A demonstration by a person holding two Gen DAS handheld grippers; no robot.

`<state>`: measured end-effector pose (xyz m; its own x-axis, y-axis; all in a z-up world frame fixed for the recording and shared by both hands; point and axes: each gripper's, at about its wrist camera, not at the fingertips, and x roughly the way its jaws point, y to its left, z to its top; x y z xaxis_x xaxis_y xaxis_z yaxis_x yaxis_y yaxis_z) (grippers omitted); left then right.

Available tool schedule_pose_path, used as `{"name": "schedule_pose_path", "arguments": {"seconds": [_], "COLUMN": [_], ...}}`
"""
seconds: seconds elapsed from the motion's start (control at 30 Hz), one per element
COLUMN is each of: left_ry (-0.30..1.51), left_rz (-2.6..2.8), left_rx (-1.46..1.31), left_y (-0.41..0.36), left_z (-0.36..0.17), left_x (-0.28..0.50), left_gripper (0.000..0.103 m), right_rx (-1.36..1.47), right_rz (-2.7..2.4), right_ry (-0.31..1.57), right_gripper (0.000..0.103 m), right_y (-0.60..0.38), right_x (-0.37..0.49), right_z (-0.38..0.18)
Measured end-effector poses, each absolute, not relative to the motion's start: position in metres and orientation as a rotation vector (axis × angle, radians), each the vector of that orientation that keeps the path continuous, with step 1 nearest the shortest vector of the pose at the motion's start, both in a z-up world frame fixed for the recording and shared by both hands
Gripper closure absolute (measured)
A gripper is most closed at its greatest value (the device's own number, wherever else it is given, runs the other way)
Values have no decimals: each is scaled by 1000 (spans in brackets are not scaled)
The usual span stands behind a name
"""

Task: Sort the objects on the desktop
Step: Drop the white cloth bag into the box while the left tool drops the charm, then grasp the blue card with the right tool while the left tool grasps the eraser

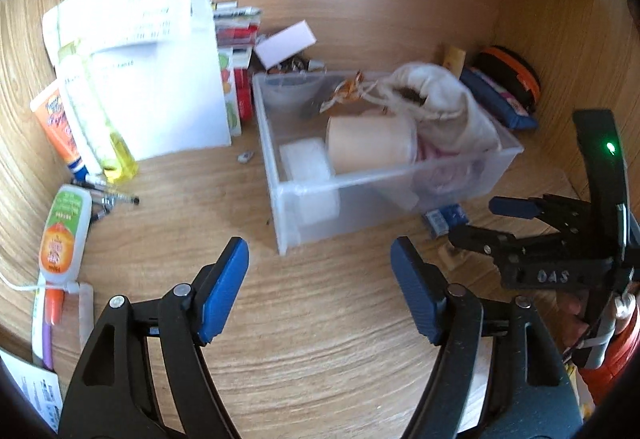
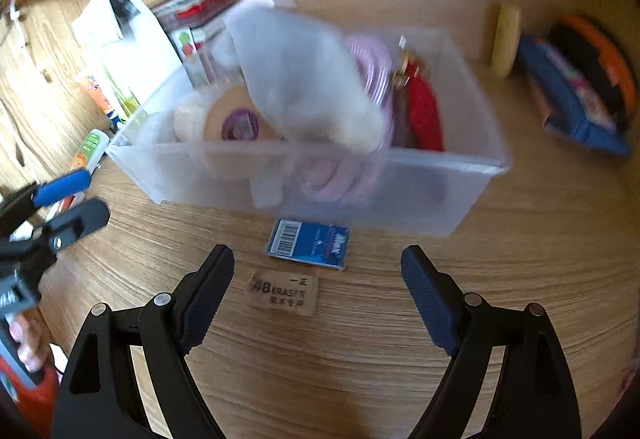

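While the bin (image 2: 400,207) holds sorted items, both grippers (image 1: 320,287) (image 2: 318,295) hover with fingers apart, the right above the eraser (image 2: 285,295), likely next.

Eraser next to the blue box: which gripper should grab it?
Right. The eraser lies just ahead of the open right gripper, roughly between its jaws. The left gripper faces bare desk.

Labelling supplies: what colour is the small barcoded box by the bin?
Blue box; clearest in the right wrist view.
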<state>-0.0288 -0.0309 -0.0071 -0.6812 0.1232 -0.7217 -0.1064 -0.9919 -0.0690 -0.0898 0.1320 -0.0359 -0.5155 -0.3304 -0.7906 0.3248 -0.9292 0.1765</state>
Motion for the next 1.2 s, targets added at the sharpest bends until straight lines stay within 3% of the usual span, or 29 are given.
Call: {"name": "schedule_pose_path", "arguments": {"seconds": [0.27,0.47,0.93,1.2], "left_ry": [-55,-51,94,185], "left_rz": [2710,2675,2536,2469], "left_rx": [-1281,-1317,-1322,-1347], "left_y": [-34,-24,53,95], "left_z": [-31,-40,-42,-50], "left_x": [-26,-27,-51,-60], "left_gripper": [30,30,30,46], "right_rx": [1319,1278,1189,1140], "right_rz": [-2443,-2488,-2535,-2552], "right_ry": [56,251,80,39], "right_gripper": [29,57,58,58], "right_y": [112,93,161,193], "right_x": [-100,-93,-67,-71], "right_z": [-48,-49,-23,-18]}}
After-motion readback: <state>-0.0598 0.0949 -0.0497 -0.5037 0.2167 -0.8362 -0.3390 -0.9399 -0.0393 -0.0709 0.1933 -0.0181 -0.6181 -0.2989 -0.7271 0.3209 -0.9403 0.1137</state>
